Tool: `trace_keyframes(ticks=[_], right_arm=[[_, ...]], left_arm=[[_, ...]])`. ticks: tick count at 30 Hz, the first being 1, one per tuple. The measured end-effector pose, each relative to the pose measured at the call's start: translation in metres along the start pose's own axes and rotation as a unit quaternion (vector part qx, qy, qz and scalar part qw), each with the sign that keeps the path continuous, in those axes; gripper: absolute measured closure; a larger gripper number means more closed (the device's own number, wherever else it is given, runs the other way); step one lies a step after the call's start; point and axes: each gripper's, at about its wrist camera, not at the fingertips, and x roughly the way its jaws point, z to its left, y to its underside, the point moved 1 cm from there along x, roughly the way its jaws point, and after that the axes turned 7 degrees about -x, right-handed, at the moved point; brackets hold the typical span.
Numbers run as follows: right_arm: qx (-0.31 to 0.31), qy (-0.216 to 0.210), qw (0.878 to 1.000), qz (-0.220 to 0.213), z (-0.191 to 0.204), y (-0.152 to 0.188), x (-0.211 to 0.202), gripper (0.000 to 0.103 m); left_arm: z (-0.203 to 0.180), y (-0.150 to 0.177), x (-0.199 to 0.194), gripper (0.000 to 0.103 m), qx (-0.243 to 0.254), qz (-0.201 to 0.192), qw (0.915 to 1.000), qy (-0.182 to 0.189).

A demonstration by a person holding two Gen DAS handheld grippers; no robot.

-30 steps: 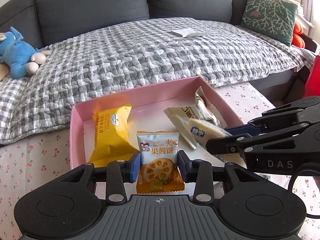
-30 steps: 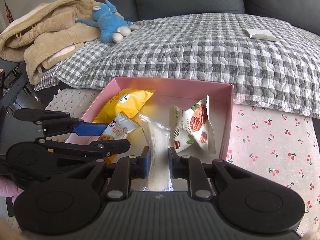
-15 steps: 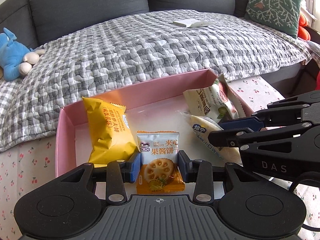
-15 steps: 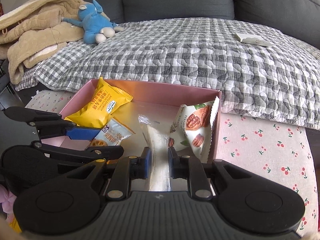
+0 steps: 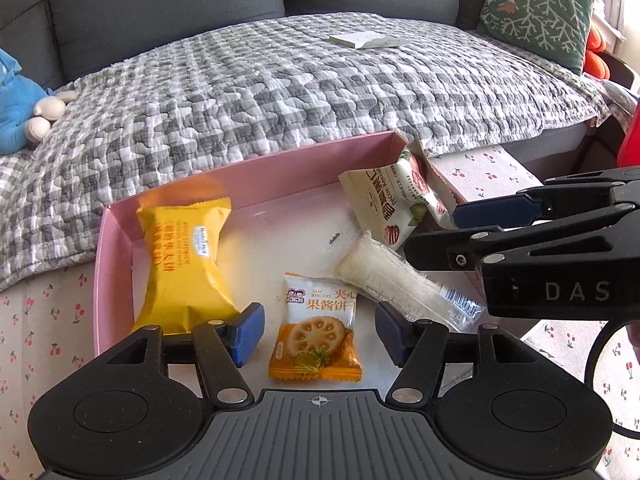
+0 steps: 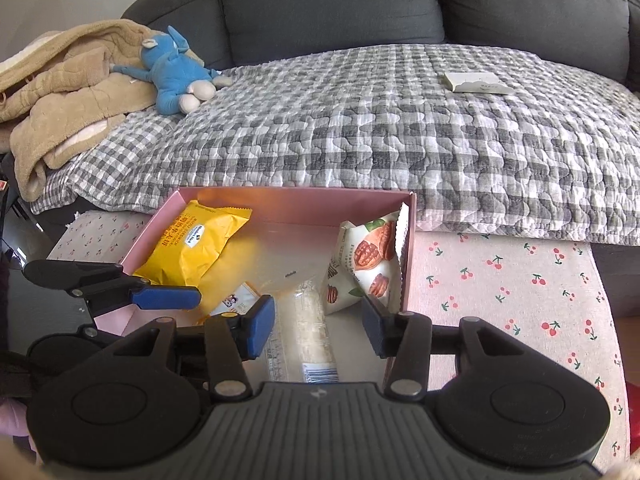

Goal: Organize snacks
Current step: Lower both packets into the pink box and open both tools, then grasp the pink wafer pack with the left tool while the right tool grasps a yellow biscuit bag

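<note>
A pink box holds several snacks. A yellow packet lies at its left. A white pecan packet leans on the right wall. An orange jam biscuit packet lies flat on the box floor between the open fingers of my left gripper. A clear-wrapped white bar lies between the open fingers of my right gripper. Neither gripper holds anything.
The box sits on a cherry-print cloth in front of a grey sofa with a checked quilt. A blue plush toy and a beige blanket lie at the left, a white booklet on the quilt, a green cushion far right.
Both grippers have opened. The left let go of the jam biscuit packet and the right let go of the clear-wrapped bar; both now lie on the box floor.
</note>
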Motion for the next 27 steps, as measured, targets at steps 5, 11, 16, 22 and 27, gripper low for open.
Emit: trace_keyframes(ticks=[5,11,16,22,27], right_arm=[[0.002,0.006,1.000,-0.006,0.001,-0.003,-0.015,0.046],[-0.001,0.013,1.000,-0.021,0.008,-0.004,-0.038,0.033],[-0.007,0.018,0.999,-0.031,0.016,-0.003,-0.057,0.025],[-0.003,0.028,0.999,-0.040,0.021,0.004,-0.075,0.013],[0.004,0.035,0.999,-0.039,0.027,0.014,-0.083,0.005]], left_arm=[[-0.001,0.002,-0.013,0.030,-0.010,0.000,0.9999,0.008],[-0.006,0.005,-0.038,0.023,-0.010,-0.011,0.9998,0.010],[-0.007,0.012,-0.057,0.018,-0.016,-0.017,0.9996,0.014],[-0.005,0.025,-0.081,0.011,-0.013,-0.029,0.9994,0.013],[0.001,0.037,-0.098,0.007,-0.019,-0.034,0.9991,0.013]])
